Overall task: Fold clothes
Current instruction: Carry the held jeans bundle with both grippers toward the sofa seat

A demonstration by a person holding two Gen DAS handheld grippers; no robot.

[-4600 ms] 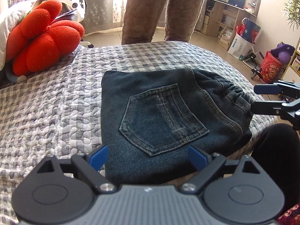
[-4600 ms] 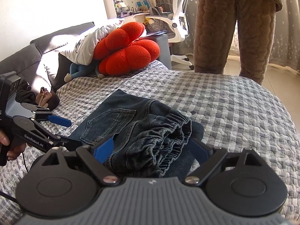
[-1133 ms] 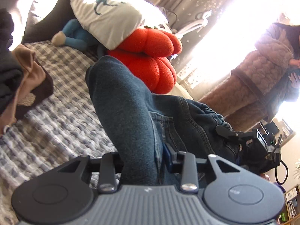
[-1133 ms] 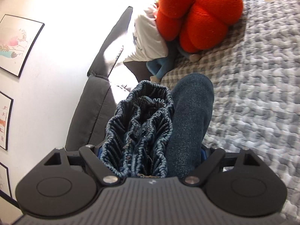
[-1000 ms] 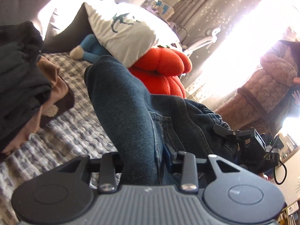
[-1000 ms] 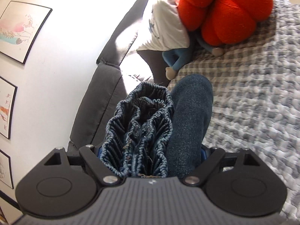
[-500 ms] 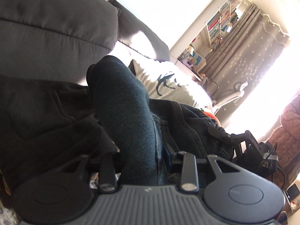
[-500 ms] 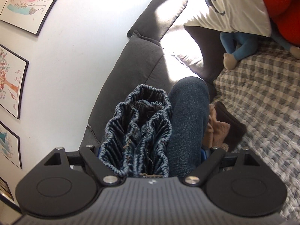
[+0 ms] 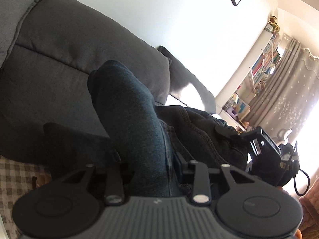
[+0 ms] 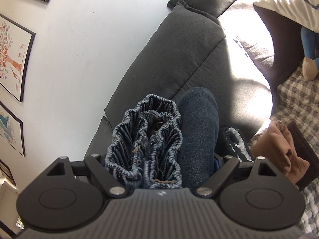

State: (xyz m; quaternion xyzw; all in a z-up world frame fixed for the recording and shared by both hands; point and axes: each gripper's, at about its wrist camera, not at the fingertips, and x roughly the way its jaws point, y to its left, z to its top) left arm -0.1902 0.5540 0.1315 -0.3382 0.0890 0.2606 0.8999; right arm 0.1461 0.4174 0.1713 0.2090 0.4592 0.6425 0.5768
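Left gripper (image 9: 146,165) clamped on folded jeans (image 9: 127,119), right gripper (image 10: 159,163) gripping the same bundle at its bunched elastic waistband (image 10: 147,139). Jeans held off the checked bedspread (image 10: 299,91), in front of grey sofa cushions (image 10: 185,49). Brown garment (image 10: 279,149) lying just beside.

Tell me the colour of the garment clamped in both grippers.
Dark blue denim: the jeans, clearest in the right wrist view, with a paler ribbed waistband.
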